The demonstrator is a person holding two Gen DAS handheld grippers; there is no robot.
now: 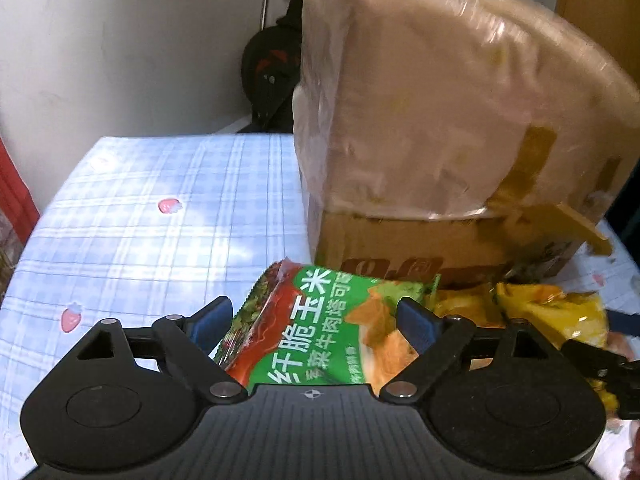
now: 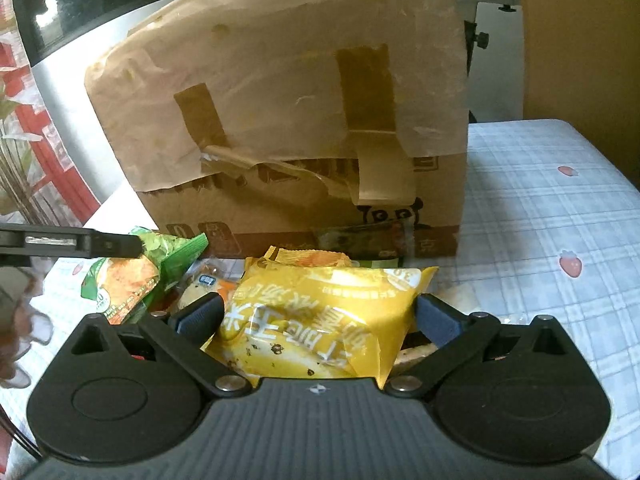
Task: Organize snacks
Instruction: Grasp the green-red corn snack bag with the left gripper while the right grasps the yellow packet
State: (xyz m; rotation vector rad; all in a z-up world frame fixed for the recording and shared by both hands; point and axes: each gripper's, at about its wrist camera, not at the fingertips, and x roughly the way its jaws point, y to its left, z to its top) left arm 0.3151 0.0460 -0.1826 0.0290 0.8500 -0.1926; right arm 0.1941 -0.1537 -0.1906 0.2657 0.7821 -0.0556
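My left gripper (image 1: pixel 316 316) is shut on a green corn-chip snack bag (image 1: pixel 320 324); the blue pads press its two sides. The same green bag (image 2: pixel 132 276) shows at the left of the right wrist view, with the left gripper's finger on it. My right gripper (image 2: pixel 320 316) is shut on a yellow snack bag (image 2: pixel 320 320) that fills the gap between its pads. The yellow bag also shows in the left wrist view (image 1: pixel 552 312). More snack packets (image 2: pixel 308 258) lie under and behind it. A taped cardboard box (image 2: pixel 288 120) stands right behind the snacks; it also shows in the left wrist view (image 1: pixel 440 120).
The table wears a blue plaid cloth with strawberries (image 1: pixel 152 216), open to the left of the box; the cloth also shows at the right in the right wrist view (image 2: pixel 540 220). A black bag (image 1: pixel 272 76) sits against the wall behind the table. A red frame (image 2: pixel 48 128) stands at far left.
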